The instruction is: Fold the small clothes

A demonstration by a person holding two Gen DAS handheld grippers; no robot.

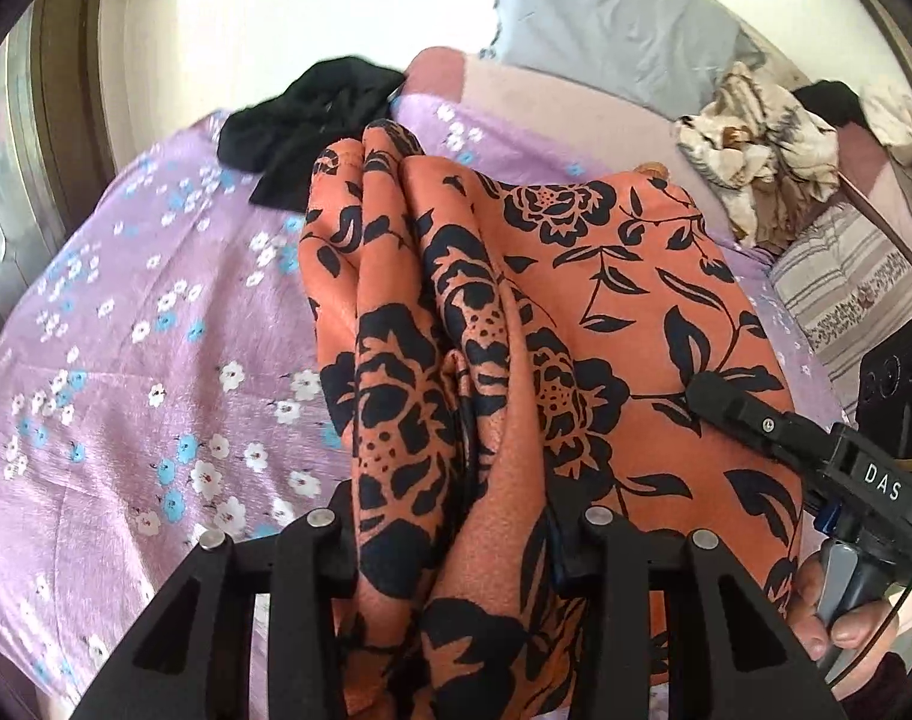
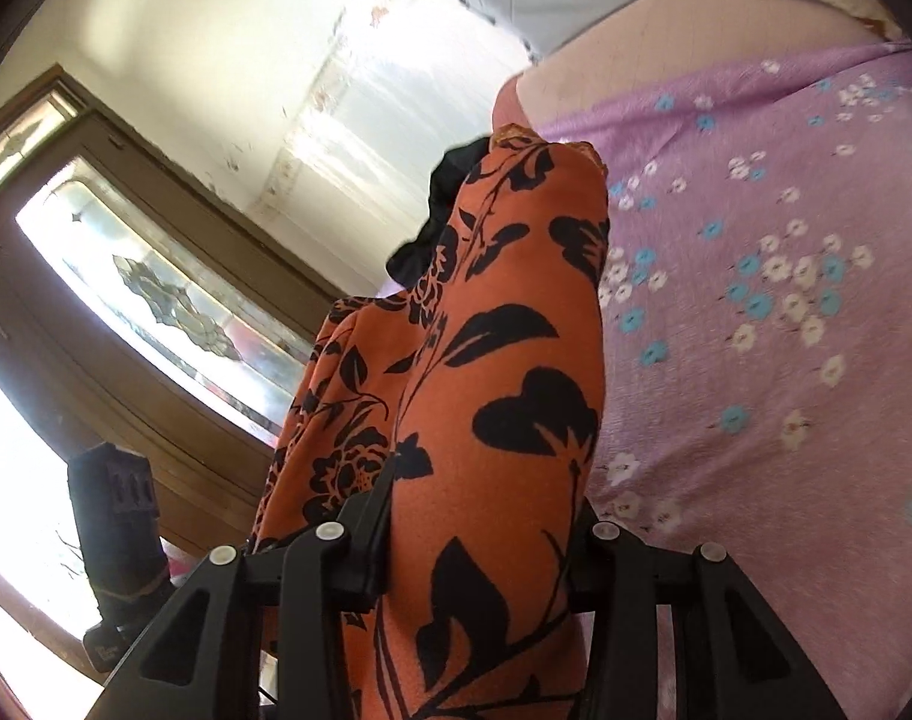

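Orange floral garment (image 1: pixel 576 312) is pinched by both grippers and held up over the purple flowered bedspread (image 1: pixel 126 330). Left gripper (image 1: pixel 456 540) is clamped on a bunched, pleated edge; cloth fills the gap between its jaws. Right gripper (image 2: pixel 480 528) is likewise closed on a smoother edge, with fabric running up and away from the fingers. In the left view the right tool's finger (image 1: pixel 720 396) lies against the cloth. The garment's far end reaches toward the head edge of the bed, near a black garment (image 1: pixel 300 114). Judgement: a fold is being carried over. To do it well, keep both grips level and taut, lay the far end flat first, and release only once the edges line up. The left side's bunching risks a crooked crease.
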